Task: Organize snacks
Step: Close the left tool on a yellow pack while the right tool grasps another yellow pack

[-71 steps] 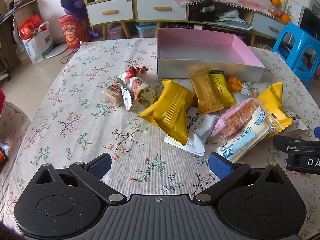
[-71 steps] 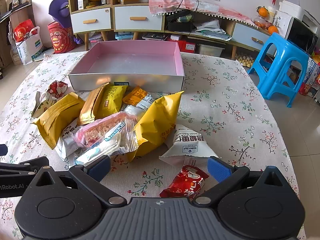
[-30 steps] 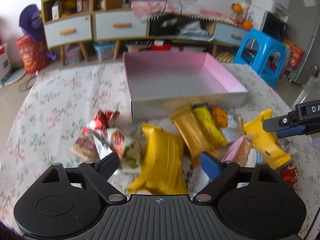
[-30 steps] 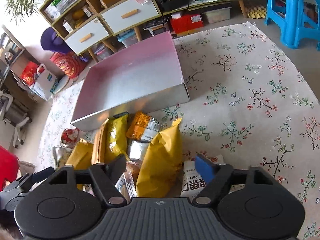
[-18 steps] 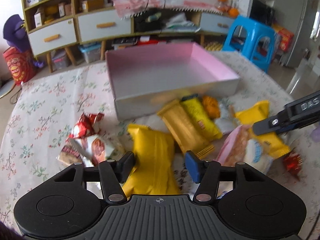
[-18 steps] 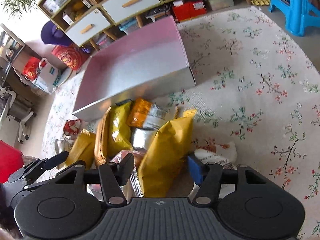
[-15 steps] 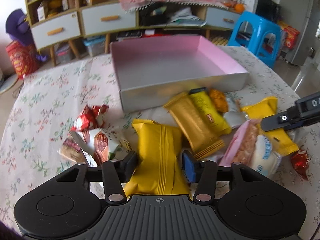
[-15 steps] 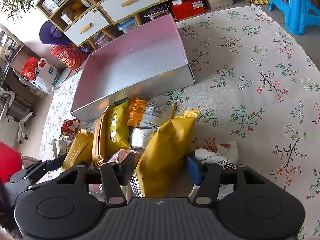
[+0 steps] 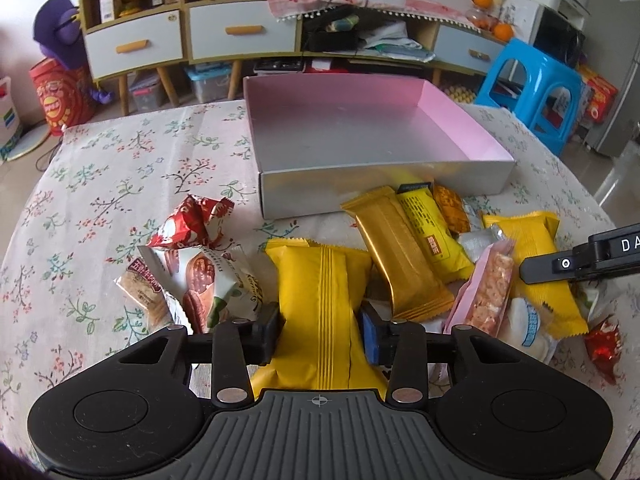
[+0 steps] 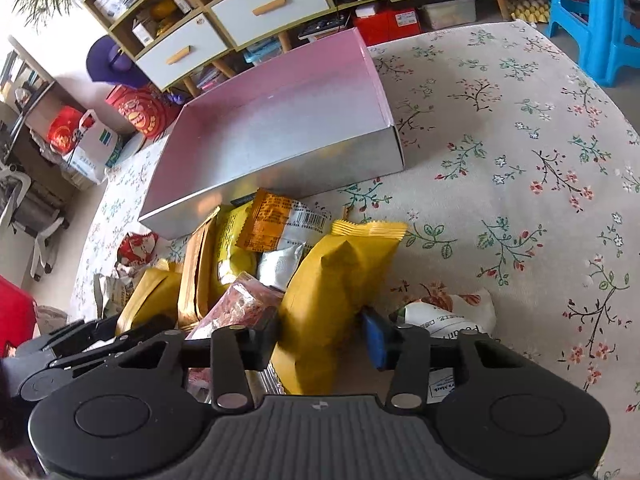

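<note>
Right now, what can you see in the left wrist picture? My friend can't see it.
The left hand-held gripper has just been closing and now squeezes a yellow snack packet lying on a flowery tablecloth. More snack packets lie around it, in front of an empty pink box. The right hand-held gripper's finger pokes in from the right.

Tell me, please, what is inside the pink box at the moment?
Nothing that shows: the pink box has a bare floor in both views. Only the strip just behind its near wall is hidden. The snack packets all lie outside on the tablecloth.
</note>
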Motion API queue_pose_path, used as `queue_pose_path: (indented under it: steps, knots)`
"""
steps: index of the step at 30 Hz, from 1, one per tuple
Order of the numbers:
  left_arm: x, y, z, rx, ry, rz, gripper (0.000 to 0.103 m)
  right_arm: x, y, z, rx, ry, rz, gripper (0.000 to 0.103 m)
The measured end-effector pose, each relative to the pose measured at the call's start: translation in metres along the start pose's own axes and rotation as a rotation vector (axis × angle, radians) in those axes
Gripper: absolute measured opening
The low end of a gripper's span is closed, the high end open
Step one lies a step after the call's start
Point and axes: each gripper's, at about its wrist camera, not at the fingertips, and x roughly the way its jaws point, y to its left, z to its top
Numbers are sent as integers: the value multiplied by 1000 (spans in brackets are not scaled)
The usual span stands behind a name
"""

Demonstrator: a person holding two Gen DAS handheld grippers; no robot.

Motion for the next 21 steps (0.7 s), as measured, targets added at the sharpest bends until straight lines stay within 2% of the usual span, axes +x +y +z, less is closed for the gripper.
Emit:
queue_pose_path:
  steps: [7, 9, 10, 11, 15, 16, 18, 19, 20, 21]
  knots:
    - [-18, 2, 6, -30, -55, 5, 37, -21, -3, 5, 19, -61, 23, 24]
    - [-24, 2, 6, -33, -71, 4, 37, -27, -4, 7, 27, -75, 29, 14]
    - [-26, 2, 7, -32, -77, 4, 37, -29, -5, 9, 33, -79, 37, 2]
    - [-29, 2, 7, -30, -82, 4, 37, -32, -6, 10, 43, -84, 47, 0]
    - [-30, 2, 7, -30, -86, 15, 37, -38, -9, 18, 57, -100, 45, 0]
    - [-29, 2, 6, -33, -81, 16, 37, -37, -9, 19, 57, -92, 44, 6]
    - [-25, 1, 5, -37, -70, 19, 37, -31, -10, 19, 66, -71, 35, 11]
    - [-24, 1, 4, -39, -65, 20, 37, -27, -9, 18, 67, -59, 28, 17]
    - [-22, 1, 3, -40, -59, 19, 37, -22, -9, 18, 66, -49, 18, 29]
    - [-22, 0, 2, -40, -56, 17, 37, -18, -8, 17, 64, -42, 8, 31]
